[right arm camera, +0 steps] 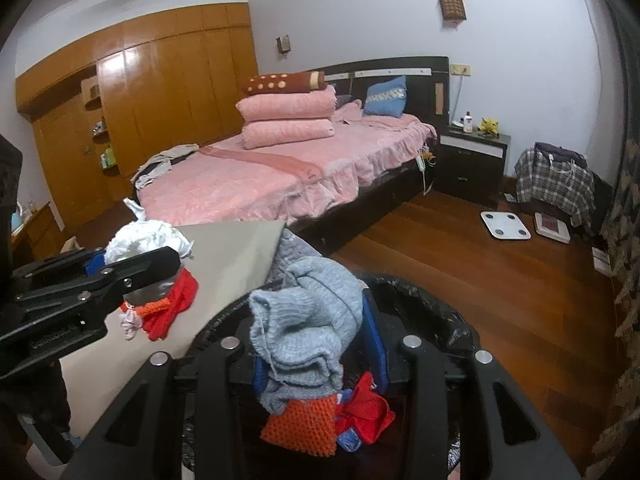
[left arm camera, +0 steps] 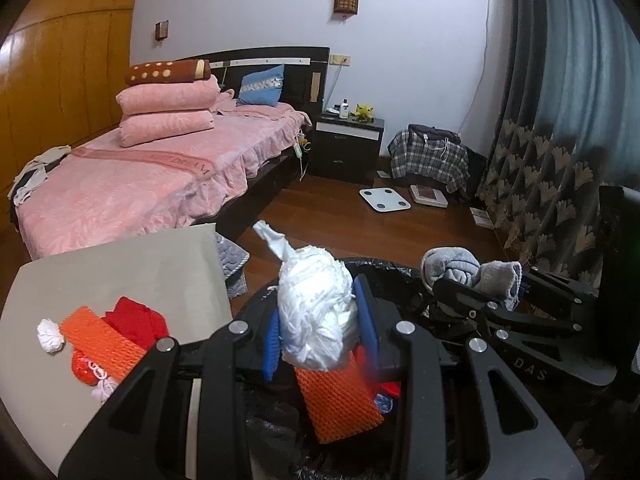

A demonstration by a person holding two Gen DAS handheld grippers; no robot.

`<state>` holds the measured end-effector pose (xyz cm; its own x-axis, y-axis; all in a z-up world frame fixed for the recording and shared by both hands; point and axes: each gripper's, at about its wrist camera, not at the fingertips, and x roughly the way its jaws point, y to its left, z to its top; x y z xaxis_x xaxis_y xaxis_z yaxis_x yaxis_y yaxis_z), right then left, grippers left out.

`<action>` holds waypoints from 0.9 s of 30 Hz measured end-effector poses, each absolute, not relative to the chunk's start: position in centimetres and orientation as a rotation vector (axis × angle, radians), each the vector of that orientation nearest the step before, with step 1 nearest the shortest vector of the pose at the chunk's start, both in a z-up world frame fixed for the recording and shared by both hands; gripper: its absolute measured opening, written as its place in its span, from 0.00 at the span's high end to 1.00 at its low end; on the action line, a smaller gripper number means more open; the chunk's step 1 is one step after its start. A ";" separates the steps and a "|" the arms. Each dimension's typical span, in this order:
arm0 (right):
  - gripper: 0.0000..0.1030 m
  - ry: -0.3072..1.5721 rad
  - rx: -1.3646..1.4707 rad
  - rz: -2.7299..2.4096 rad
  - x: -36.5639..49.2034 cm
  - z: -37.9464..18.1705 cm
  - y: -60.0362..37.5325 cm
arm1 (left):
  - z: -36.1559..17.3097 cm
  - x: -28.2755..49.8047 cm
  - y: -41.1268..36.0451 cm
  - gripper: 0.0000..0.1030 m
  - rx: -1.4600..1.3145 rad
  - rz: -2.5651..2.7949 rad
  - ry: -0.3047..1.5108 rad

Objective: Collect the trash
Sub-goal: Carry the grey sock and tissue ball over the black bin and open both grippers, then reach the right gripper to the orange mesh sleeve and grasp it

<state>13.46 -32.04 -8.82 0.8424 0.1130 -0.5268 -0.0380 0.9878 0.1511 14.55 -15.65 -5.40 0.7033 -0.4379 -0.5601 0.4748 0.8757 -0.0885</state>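
I am at the drop step; my left hand-held gripper pinches a white wad and my right hand-held gripper pinches a grey cloth, both low centre of frame over the bin, which already holds orange and red scraps; next I would spread the jaws inside its rim; more scraps wait lower left on the surface, whose corner crowds the bin; bare floor to the right leaves room.

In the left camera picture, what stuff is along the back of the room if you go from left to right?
Wooden wardrobe → pile of pink blankets → blue pillow → dark nightstand → checked cloth → patterned curtain.
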 end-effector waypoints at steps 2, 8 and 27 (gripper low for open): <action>0.62 0.568 0.139 0.074 13.5 -9.3 -32.3 | -6.0 15.1 -16.2 0.69 0.066 -0.510 0.613; 0.62 0.596 0.139 0.057 14.1 -10.9 -33.3 | -7.7 16.3 -17.1 0.67 0.061 -0.532 0.645; 0.06 0.565 0.137 0.032 13.3 -10.1 -31.5 | -6.2 15.5 -9.7 0.12 0.030 -0.365 0.608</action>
